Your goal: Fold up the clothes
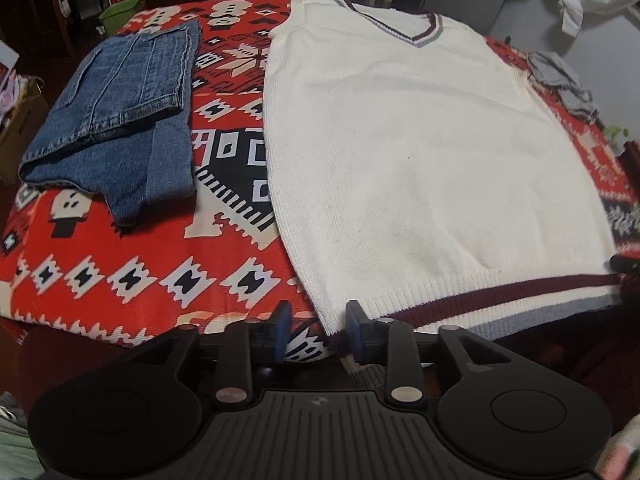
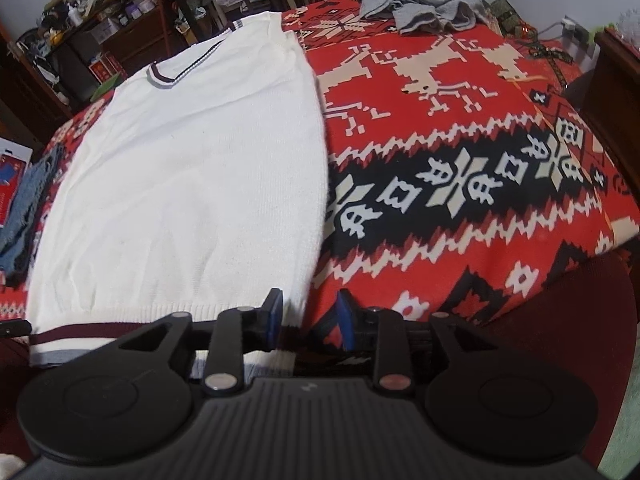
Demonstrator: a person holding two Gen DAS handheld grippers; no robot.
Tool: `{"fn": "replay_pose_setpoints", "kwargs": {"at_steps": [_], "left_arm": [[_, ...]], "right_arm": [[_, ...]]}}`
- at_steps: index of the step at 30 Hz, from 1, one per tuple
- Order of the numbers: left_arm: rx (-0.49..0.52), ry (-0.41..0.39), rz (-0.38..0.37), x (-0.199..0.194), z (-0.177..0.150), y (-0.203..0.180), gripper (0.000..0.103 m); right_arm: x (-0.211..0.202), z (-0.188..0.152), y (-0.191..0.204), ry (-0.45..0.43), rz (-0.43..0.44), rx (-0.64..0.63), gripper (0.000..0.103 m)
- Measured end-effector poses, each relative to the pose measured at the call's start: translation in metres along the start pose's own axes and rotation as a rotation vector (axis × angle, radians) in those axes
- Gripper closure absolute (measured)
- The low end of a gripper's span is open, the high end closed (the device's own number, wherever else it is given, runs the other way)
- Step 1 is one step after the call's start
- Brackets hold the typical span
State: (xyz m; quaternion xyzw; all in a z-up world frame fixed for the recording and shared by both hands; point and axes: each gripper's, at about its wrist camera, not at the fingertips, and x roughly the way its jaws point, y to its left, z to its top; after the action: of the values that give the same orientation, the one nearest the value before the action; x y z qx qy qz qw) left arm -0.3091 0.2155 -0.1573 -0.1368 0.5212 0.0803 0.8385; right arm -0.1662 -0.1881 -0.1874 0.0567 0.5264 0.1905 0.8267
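Note:
A white knit vest [image 1: 420, 160] with maroon and grey hem stripes lies flat, neck away from me, on a red patterned blanket [image 1: 120, 272]. My left gripper [image 1: 318, 332] is open at the near edge, and the vest's lower left hem corner sits between its blue-padded fingers [image 1: 282, 328]. In the right wrist view the same vest [image 2: 192, 184] fills the left half. My right gripper [image 2: 309, 322] is open too, straddling the vest's lower right hem corner. Neither gripper has closed on the cloth.
Folded blue jeans [image 1: 116, 116] lie left of the vest, seen at the edge as jeans [image 2: 24, 200]. A crumpled grey garment [image 2: 424, 4] sits at the blanket's far right corner. The blanket [image 2: 460, 140] right of the vest is bare. Cluttered shelves and boxes stand behind.

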Motion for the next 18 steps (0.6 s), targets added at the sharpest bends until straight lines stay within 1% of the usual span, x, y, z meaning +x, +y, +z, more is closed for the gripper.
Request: {"fn": "replay_pose_setpoints", "kwargs": {"at_steps": [3,5,9,13,15,16,18], "left_arm": [[-0.035,0.017,-0.084,0.000,-0.003,0.008,0.067],[-0.057,0.031,-0.130,0.002,-0.005,0.012,0.067],[-0.094,0.070,-0.164,0.014,-0.007,0.018,0.067],[-0.118,0.085,-0.210,0.020,-0.008,0.022,0.067],[-0.114,0.100,-0.209,0.024,-0.008,0.020,0.069],[-0.113,0.108,-0.206,0.026,-0.007,0.018,0.073],[-0.117,0.121,-0.197,0.029,-0.006,0.016,0.083]], "right_arm": [[0.000,-0.003,-0.012,0.033,0.054,0.051,0.069],[0.003,-0.005,-0.021,0.061,0.095,0.093,0.069],[0.014,-0.006,-0.027,0.104,0.152,0.140,0.067],[0.023,-0.004,-0.022,0.142,0.164,0.152,0.067],[0.025,-0.002,-0.019,0.152,0.160,0.157,0.068],[0.026,-0.001,-0.017,0.156,0.158,0.159,0.070],[0.027,0.001,-0.013,0.165,0.140,0.161,0.084]]}}
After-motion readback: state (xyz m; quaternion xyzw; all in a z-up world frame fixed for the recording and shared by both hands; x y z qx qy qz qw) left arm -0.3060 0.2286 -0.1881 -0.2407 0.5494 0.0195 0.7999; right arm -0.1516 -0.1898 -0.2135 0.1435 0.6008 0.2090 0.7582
